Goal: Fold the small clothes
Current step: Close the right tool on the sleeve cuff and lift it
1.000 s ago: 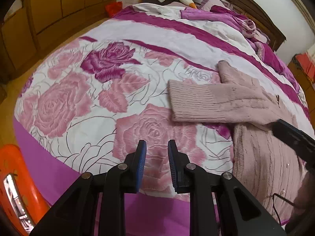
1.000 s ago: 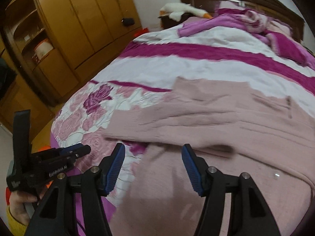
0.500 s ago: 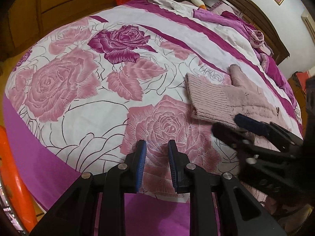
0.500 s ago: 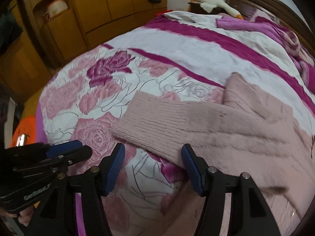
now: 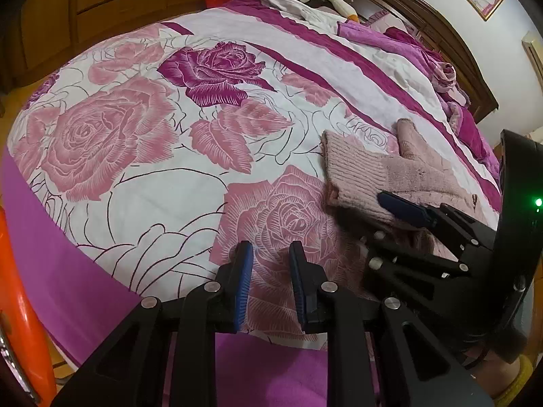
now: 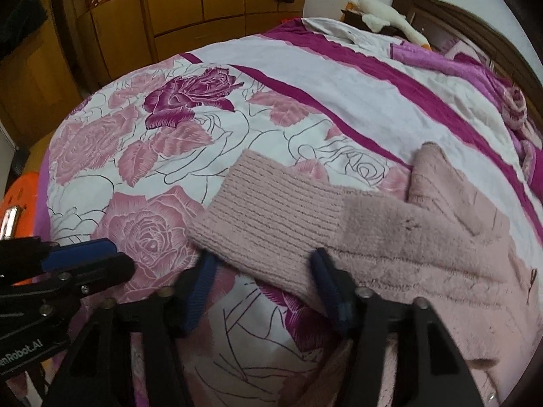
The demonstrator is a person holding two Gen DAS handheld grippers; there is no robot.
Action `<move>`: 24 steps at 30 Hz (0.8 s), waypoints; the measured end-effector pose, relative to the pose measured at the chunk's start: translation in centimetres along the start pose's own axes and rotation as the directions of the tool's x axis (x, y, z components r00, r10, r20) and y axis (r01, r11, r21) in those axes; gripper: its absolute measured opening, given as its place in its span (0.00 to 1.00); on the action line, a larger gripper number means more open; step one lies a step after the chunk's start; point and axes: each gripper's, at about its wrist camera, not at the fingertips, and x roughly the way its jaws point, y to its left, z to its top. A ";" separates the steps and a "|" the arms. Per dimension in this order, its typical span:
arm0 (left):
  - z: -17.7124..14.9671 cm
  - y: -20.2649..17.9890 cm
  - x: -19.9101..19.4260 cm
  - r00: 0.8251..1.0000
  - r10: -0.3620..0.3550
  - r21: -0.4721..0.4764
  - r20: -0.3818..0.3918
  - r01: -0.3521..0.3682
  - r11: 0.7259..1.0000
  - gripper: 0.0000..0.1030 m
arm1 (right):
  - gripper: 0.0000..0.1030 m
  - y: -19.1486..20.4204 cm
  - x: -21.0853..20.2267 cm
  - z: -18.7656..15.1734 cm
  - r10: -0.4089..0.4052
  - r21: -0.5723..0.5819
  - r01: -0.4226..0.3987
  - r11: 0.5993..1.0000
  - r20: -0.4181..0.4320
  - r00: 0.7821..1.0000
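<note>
A pink knitted sweater (image 6: 390,237) lies flat on the bed (image 6: 339,78), one sleeve stretched toward the bed's foot, its ribbed cuff (image 6: 271,217) resting on the rose-print cover. The right claw (image 6: 261,285) stands wide apart, its blue pads on either side of the cuff's near edge, not clamped. The left claw (image 5: 269,281) hangs over a printed rose beside the cuff, narrowly parted, holding nothing.
</note>
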 end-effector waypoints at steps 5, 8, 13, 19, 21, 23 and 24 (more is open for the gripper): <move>0.0 -0.2 -0.2 1.000 0.009 0.003 0.004 -0.009 1.000 0.00 | 0.08 -0.8 -1.1 0.4 0.023 0.018 -0.023 1.000 0.021 1.000; 0.1 -0.4 -0.5 1.000 0.013 0.005 0.010 -0.013 1.000 0.00 | 0.07 -2.1 -3.0 0.5 0.050 0.054 -0.054 0.997 0.075 0.996; 0.3 -1.0 -1.2 1.000 0.012 0.006 0.027 -0.012 1.000 0.00 | 0.07 -5.0 -6.1 0.6 0.077 0.137 -0.098 0.986 0.152 0.985; 0.8 -2.4 -2.1 0.999 -0.004 0.046 0.047 0.002 0.999 0.00 | 0.07 -9.3 -10.2 0.2 0.054 0.254 -0.118 0.960 0.247 0.968; 1.0 -3.0 -2.4 0.999 -0.015 0.056 0.053 0.012 0.998 0.00 | 0.07 -11.1 -11.7 -0.1 0.023 0.292 -0.107 0.950 0.276 0.961; 1.3 -3.6 -2.5 0.998 -0.023 0.067 0.057 0.019 0.998 0.00 | 0.07 -12.8 -12.9 -0.4 -0.001 0.322 -0.099 0.942 0.296 0.955; 1.4 -4.0 -2.6 0.998 -0.026 0.072 0.059 0.022 0.997 0.00 | 0.07 -13.7 -13.4 -0.6 -0.014 0.336 -0.094 0.937 0.304 0.953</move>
